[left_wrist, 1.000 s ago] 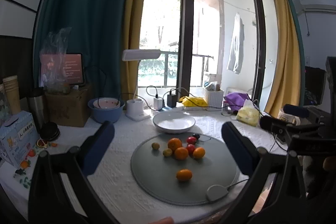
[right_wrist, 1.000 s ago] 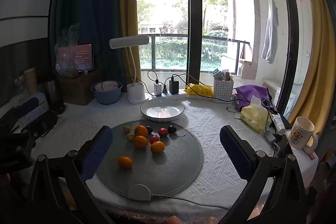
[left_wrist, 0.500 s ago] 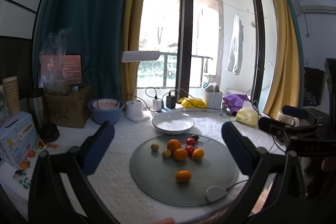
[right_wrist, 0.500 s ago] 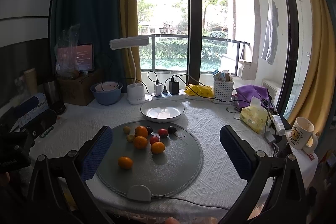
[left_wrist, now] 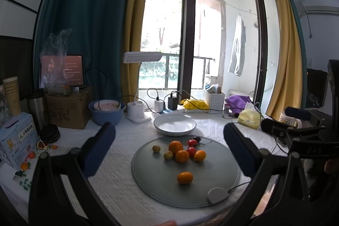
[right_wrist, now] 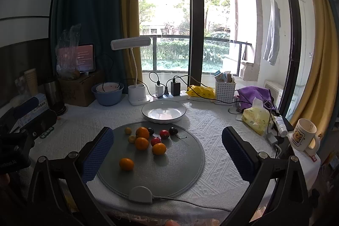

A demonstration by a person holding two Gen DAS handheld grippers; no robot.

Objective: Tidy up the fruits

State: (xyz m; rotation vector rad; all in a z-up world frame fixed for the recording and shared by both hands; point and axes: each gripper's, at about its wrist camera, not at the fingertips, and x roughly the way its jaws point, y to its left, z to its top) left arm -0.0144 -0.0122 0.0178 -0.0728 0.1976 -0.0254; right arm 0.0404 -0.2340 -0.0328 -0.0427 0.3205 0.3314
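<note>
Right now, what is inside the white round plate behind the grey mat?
Nothing shows inside the white round plate: its glossy surface is bare. All the fruit lies on the round grey mat. Whatever lies under the plate is hidden.

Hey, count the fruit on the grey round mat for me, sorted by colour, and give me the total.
On the grey round mat, right wrist view:
Orange: 4
Red: 2
Yellow-green: 2
Dark purple: 2
Total: 10
</note>
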